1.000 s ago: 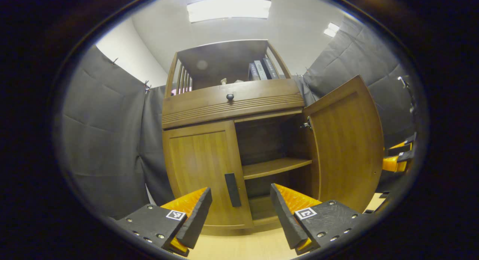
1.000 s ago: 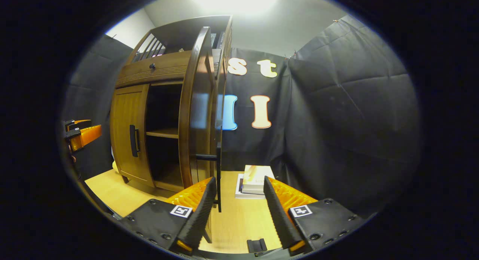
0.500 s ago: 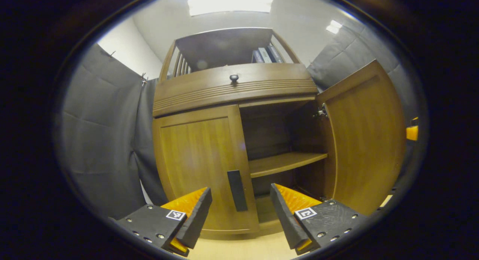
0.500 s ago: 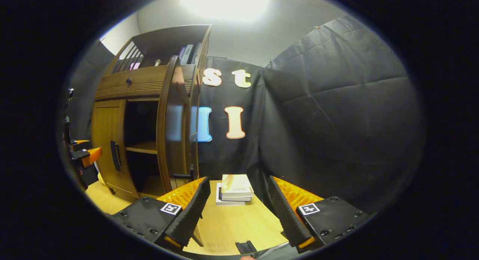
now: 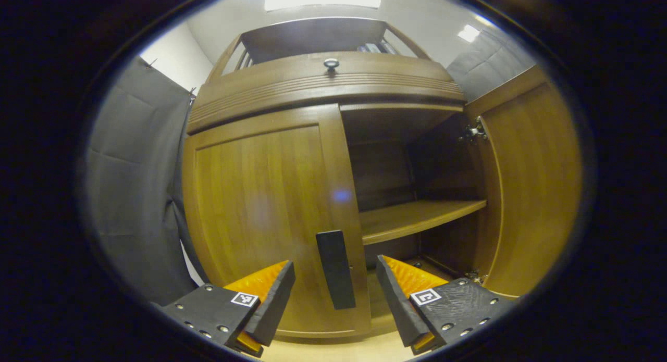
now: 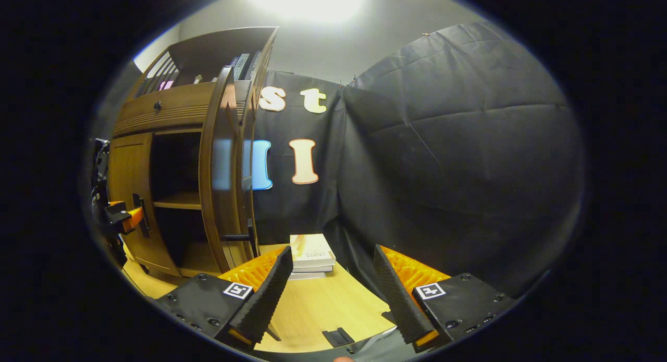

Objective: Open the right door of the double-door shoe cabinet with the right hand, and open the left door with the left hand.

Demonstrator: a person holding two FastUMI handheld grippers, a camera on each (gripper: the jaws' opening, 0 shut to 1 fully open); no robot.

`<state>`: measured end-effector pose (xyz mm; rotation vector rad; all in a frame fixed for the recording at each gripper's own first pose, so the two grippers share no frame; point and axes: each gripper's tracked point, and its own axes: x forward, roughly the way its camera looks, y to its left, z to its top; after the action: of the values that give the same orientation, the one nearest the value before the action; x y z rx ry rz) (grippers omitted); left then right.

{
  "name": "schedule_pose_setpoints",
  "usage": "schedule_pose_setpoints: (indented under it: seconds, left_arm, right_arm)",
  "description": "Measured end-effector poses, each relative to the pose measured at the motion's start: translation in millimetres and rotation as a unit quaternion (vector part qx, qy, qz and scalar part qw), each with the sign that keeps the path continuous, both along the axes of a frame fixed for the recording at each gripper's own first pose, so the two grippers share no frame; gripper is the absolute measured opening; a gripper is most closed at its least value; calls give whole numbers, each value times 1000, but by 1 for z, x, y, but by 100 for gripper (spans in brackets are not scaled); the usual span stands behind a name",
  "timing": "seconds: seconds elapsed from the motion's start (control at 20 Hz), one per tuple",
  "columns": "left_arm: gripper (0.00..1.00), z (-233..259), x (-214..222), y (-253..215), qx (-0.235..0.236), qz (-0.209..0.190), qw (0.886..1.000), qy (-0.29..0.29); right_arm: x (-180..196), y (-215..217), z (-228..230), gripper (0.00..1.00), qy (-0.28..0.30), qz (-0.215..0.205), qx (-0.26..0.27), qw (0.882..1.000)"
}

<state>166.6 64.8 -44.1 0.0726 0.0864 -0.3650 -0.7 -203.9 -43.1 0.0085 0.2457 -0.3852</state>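
Note:
The wooden shoe cabinet (image 5: 323, 86) stands close in the left gripper view. Its left door (image 5: 266, 216) is closed, with a dark vertical handle (image 5: 336, 269) near its inner edge. The right door (image 5: 531, 179) is swung wide open, baring a shelf (image 5: 417, 219). My left gripper (image 5: 336, 294) is open, its fingers on either side of the handle without touching it. In the right gripper view the open right door (image 6: 221, 164) is seen edge-on, and my right gripper (image 6: 331, 289) is open with nothing in it, back from the door. The left gripper (image 6: 122, 219) appears by the left door's handle.
A drawer with a round knob (image 5: 331, 64) runs above the doors, and books stand on the top shelf (image 6: 242, 65). A stack of books (image 6: 311, 253) lies on the wooden floor (image 6: 323, 304) by the black cloth wall, right of the cabinet.
My left gripper has moved in toward the left door, so the handle now sits between its fingers. My right gripper has drawn back and turned right, away from the open right door.

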Motion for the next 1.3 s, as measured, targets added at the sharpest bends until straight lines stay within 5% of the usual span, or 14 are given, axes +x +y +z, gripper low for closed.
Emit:
schedule_pose_setpoints:
  seconds: [0.4, 0.6, 0.65, 1.05, 1.3]
  left_arm:
    - [92, -11, 1, 0, -7, 10, 999, 30]
    - [59, -18, 3, 0, -12, 15, 999, 40]
    - [51, -18, -1, -10, -26, -10, 998, 49]
    - [21, -14, -7, -12, -40, 7, 997, 70]
    - [21, -12, -6, -7, -35, 32, 997, 69]
  right_arm:
    - [-3, 5, -2, 97, 16, -6, -9, 1000]
    - [-5, 9, -2, 96, 18, 4, -8, 1000]
    - [-5, 8, -2, 96, 16, 7, -8, 1000]
    - [-11, 1, 3, 97, 0, 36, 2, 999]
    - [-13, -7, 2, 96, -6, 64, 11, 998]
